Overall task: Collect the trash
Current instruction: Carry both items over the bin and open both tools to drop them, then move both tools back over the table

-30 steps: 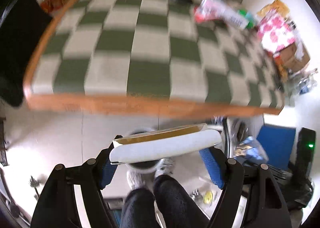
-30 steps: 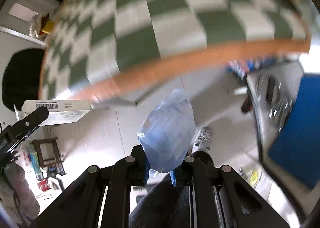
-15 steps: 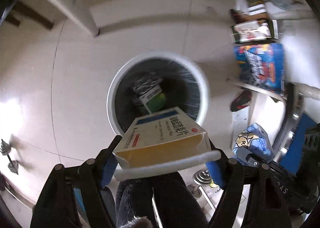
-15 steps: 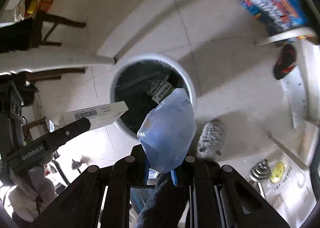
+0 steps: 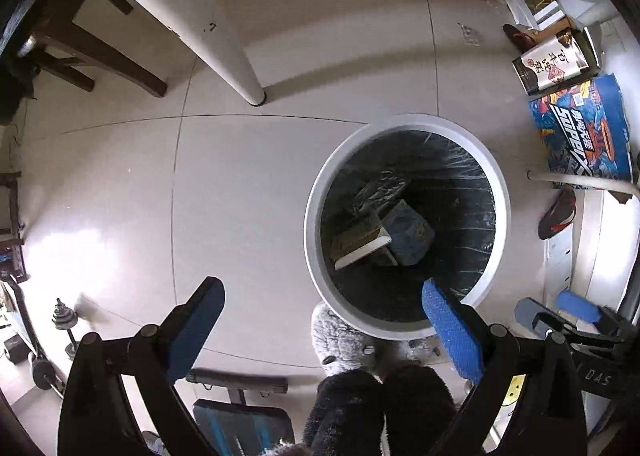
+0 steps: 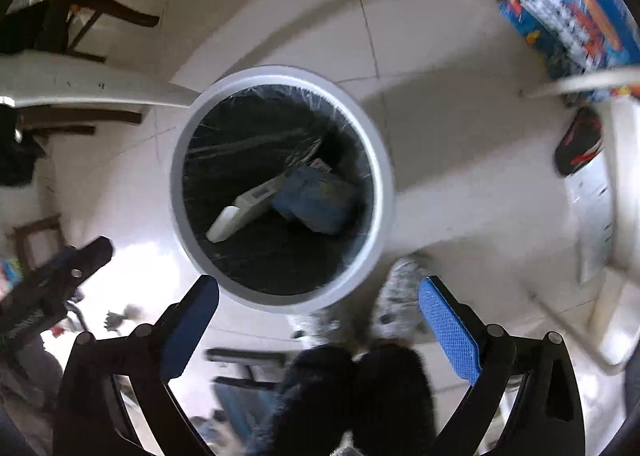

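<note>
A: Opening over the bin (image 5: 406,128) — left gripper (image 5: 324,320), right gripper (image 6: 318,316), nothing between either's jaws.
B: Trash?
A: Box (image 5: 362,242) and blue bag (image 5: 408,234) lie inside the bin; grippers point down for the drop.

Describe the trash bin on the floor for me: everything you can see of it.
The trash bin is round, with a white, plastic-looking wall and rim, standing upright on the tiled floor with no lid on it. A dark, glossy liner covers its inside. At the bottom lie a blue packet, a white box and crumpled wrappers. A fuzzy grey slipper sits against its base.
</note>
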